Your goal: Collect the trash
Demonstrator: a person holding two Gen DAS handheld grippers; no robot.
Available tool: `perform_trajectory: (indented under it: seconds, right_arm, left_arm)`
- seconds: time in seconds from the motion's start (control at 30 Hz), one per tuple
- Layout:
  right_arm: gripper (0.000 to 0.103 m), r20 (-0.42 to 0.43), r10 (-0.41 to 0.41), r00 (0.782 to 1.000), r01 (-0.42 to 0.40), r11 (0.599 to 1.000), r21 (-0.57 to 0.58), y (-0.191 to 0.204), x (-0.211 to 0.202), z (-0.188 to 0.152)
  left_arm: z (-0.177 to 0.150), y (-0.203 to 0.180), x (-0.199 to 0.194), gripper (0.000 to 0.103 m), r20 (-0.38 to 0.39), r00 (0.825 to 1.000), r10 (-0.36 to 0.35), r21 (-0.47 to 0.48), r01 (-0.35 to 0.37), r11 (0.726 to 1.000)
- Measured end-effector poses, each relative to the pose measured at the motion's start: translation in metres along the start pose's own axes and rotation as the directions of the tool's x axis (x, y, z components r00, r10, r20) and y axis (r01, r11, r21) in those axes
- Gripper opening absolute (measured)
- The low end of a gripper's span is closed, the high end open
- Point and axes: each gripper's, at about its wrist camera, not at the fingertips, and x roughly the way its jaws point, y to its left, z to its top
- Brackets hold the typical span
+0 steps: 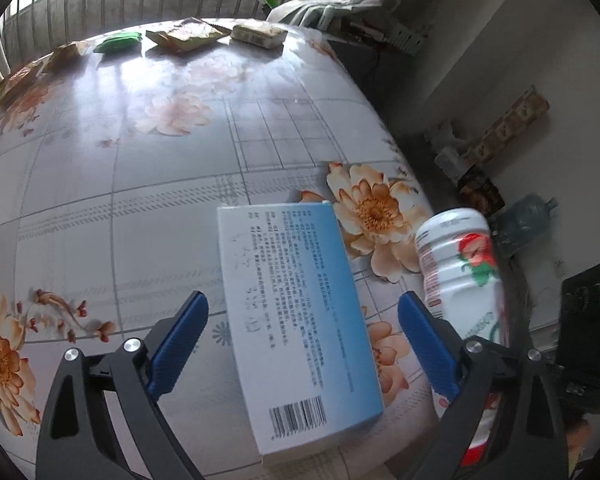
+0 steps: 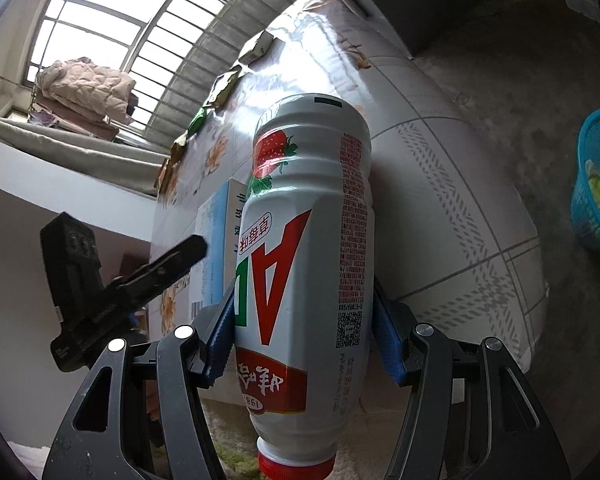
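Observation:
A white-and-blue carton box [image 1: 296, 320] lies flat on the floral table [image 1: 140, 168] near its front right edge. My left gripper [image 1: 302, 312] is open, its blue fingers either side of the box and apart from it. My right gripper [image 2: 300, 324] is shut on a white strawberry-drink bottle [image 2: 308, 248], held cap-down beside the table edge. The bottle also shows in the left wrist view [image 1: 460, 276], to the right of the box. The box shows in the right wrist view [image 2: 216, 248], behind the bottle.
Several snack packets [image 1: 184, 36] and a green packet [image 1: 118, 43] lie along the table's far edge. A blue basket [image 2: 598, 184] holding wrappers stands on the floor to the right. Boxes and a water jug [image 1: 524, 220] sit against the wall.

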Motion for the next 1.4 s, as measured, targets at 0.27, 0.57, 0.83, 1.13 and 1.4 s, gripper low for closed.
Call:
perform_trajectory:
  seconds: [0.27, 0.57, 0.83, 1.13, 1.4]
  right_arm:
    - [0.057, 0.007, -0.011, 1.0, 0.011, 1.0, -0.005, 0.0, -0.002, -0.001]
    - [0.057, 0.005, -0.035, 0.999, 0.036, 0.999, -0.032, 0.006, 0.0, -0.005]
    - [0.058, 0.008, -0.066, 0.998, 0.067, 0.997, -0.042, 0.011, 0.006, -0.001]
    - [0.059, 0.021, -0.087, 0.996, 0.088, 0.995, -0.038, 0.015, 0.012, 0.002]
    - [0.058, 0.039, -0.085, 0.996, 0.086, 0.996, -0.035, 0.016, 0.016, 0.003]
  left_arm:
    - [-0.01, -0.001, 0.009, 0.077, 0.022, 0.999, 0.039, 0.066, -0.04, 0.997]
    - [-0.042, 0.006, -0.012, 0.077, -0.036, 0.999, 0.035, 0.088, -0.032, 0.996]
    - [-0.038, 0.003, -0.005, 0.087, -0.033, 0.996, 0.081, 0.095, -0.078, 0.992]
    - [-0.035, -0.003, 0.001, 0.087, 0.017, 0.991, 0.135, 0.133, -0.137, 0.982]
    - [-0.037, -0.004, 0.001, 0.082, 0.05, 0.989, 0.137, 0.146, -0.143, 0.979]
